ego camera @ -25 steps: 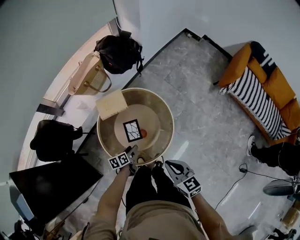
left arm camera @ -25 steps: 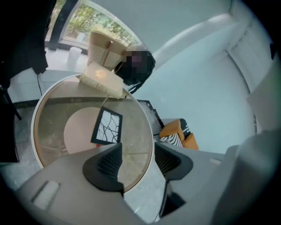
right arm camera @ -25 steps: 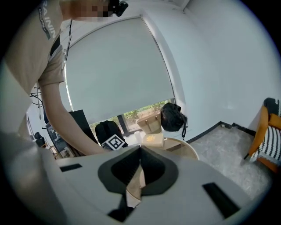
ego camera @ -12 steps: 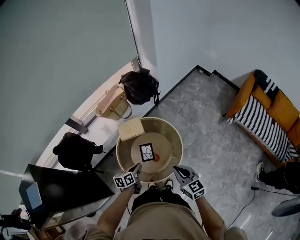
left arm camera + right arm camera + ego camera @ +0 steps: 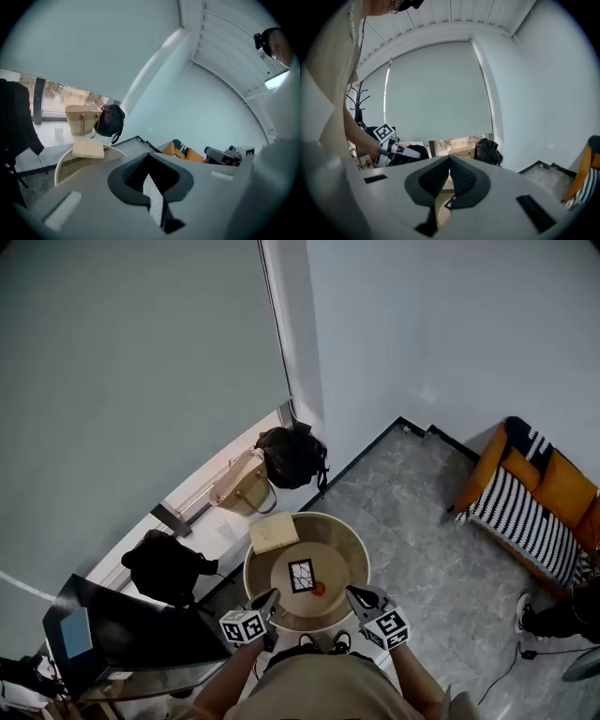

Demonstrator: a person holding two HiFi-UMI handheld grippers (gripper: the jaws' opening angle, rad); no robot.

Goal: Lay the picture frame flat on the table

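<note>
At the lower left of the head view we saw a dark flat surface (image 5: 122, 629), and just above it a black backpack (image 5: 167, 563) by the window ledge. Further up and to the right a tan handbag (image 5: 242, 486) stood just beside a black bag (image 5: 292, 456).

Below the middle of the frame stood the round beige worktop (image 5: 349, 549). A cream box (image 5: 274, 532) lay at its upper left rim. The picture frame (image 5: 302, 575) lay flat near the middle of the worktop, its dark border facing up. A small orange-red thing (image 5: 319, 589) sat just beside its lower right corner; we could not tell whether the two touched.

The left gripper (image 5: 272, 595) was at the lower left edge of the worktop, apart from the picture frame. In the left gripper view its jaws met tip to tip, fully closed, with nothing held between them; beyond them we saw the box, the handbag and the black bag.

The right gripper (image 5: 352, 592) was at the lower right edge of the worktop, likewise clear of the picture frame. In the right gripper view its jaws were also pressed together and empty, and the left gripper's marker cube showed at the left.

To the right the grey stone floor (image 5: 422, 521) ran to an orange sofa (image 5: 562, 488) at the right edge, draped with a black-and-white striped throw (image 5: 520, 521).
</note>
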